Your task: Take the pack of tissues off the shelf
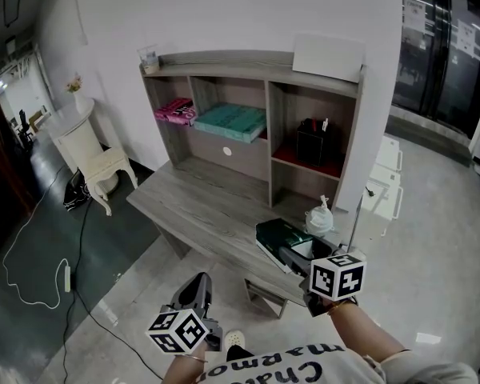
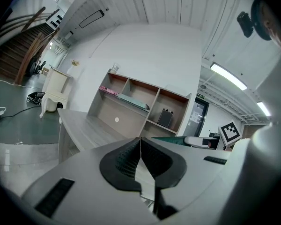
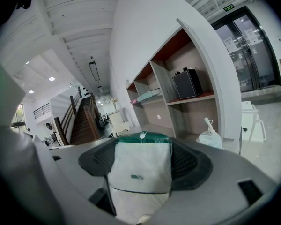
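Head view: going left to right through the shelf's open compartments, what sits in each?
pink packs → teal flat pack → black container

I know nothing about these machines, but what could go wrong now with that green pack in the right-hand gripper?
1. The right gripper seems to hold the pack of tissues by one end only. The soft wrapper might slip out and drop by the front edge of the desk.
2. The small white bag sits close beside the pack, so a sideways swing could knock it over.
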Available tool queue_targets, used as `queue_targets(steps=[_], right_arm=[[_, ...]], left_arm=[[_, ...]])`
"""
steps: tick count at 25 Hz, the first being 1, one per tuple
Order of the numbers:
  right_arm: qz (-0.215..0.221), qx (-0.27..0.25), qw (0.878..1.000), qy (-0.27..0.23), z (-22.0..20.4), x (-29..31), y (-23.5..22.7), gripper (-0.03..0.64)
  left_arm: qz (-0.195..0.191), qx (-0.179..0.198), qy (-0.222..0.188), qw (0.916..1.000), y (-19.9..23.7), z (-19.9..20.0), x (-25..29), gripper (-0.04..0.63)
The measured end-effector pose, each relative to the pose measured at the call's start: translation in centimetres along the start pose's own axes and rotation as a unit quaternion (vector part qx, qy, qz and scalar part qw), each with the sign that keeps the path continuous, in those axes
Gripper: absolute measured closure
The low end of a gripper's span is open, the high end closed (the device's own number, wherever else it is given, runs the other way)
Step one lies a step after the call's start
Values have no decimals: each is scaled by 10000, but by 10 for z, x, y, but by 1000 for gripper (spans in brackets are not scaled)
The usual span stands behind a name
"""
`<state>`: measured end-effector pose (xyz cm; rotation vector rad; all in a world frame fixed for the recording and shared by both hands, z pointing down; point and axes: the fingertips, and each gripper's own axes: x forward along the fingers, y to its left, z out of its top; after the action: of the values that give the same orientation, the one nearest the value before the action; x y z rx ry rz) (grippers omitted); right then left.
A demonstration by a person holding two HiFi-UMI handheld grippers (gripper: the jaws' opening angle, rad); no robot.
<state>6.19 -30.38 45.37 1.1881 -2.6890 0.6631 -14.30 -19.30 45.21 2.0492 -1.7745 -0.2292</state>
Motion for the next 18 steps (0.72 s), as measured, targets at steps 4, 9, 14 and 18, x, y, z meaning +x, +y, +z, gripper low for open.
queue_targets(steps=[4, 9, 14, 18], right_arm=[[-9, 22, 10000, 17, -3, -1, 0, 259], [-65, 54, 10000, 23, -5, -5, -3, 259], [-94, 60, 9999, 43, -8, -7, -6, 259], [-112, 71, 9999, 35, -8, -10, -8, 259]], left_arm=[[2, -22, -13, 10000, 1, 0, -1, 577], [4, -41, -16, 10000, 1, -1, -3, 577], [3, -34, -50, 10000, 1, 1, -3, 577], [8, -26, -28, 10000, 0, -1, -3, 577]])
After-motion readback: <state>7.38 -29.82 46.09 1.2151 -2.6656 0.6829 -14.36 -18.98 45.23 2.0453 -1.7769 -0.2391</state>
